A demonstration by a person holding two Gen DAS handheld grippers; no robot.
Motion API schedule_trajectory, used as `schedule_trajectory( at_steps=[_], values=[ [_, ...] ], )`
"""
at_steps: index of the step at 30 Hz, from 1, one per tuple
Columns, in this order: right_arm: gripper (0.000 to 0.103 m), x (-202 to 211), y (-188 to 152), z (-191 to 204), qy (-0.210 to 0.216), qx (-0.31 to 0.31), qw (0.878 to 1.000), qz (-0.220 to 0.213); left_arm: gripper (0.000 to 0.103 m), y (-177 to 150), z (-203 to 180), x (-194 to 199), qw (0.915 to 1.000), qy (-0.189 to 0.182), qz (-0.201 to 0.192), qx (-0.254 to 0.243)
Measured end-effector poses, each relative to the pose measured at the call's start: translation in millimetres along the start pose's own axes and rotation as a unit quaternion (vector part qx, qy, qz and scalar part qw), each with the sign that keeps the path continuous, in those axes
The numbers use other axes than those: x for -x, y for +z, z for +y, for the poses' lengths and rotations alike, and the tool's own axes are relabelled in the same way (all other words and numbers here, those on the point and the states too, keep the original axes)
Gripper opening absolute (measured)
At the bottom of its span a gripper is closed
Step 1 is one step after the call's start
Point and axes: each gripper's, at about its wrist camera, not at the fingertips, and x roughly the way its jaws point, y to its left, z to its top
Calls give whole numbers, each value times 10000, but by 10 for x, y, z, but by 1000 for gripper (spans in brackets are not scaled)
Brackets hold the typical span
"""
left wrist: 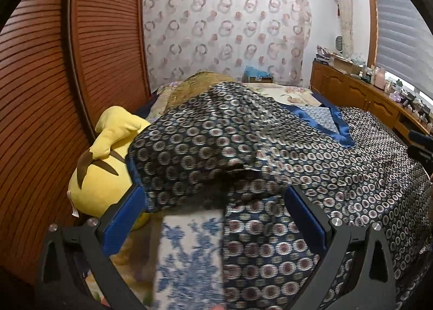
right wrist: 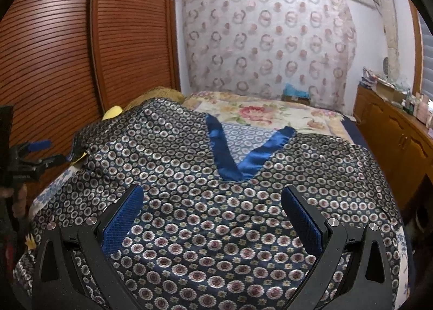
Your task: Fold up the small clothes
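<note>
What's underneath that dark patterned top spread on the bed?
Under the patterned top a blue-and-white floral sheet shows at its edge, and a yellow plush toy sticks out at the left. How far either reaches under it is hidden.

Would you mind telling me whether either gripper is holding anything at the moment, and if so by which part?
Nothing is held. The left gripper is open beside the raised left sleeve of the patterned garment; the right gripper is open above its front.

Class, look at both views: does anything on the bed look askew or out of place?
Yes. The patterned top is not flat: its left side is rucked up over a yellow plush toy beside the wardrobe.
</note>
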Motion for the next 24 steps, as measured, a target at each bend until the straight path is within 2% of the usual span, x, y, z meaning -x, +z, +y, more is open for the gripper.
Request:
schedule_trajectory(
  at_steps=[4,8,10,17,18,21,24],
  values=[
    [103,-78,-38,83,89,129,9998,130,99,26,178,-106,9998,116,137,-82],
    [103,-149,-55,127,137,254,9992,276,96,27,337,-275,9990,-27,448,3],
    [103,-164,-48,141,168,271,9991,286,89,0,366,-337,9984,-47,564,-12],
    [103,-260,1,241,300,408,9981,355,80,-70,412,-527,9950,-92,979,-188],
    [103,-275,10,263,317,438,9979,361,76,-80,431,-566,9943,-70,1045,-191],
    [103,-294,22,309,391,463,9975,370,48,-138,487,-654,9920,-83,1242,-206],
    [103,-302,3,332,454,469,9971,400,48,-145,546,-652,9922,-172,1231,-98]
  ],
)
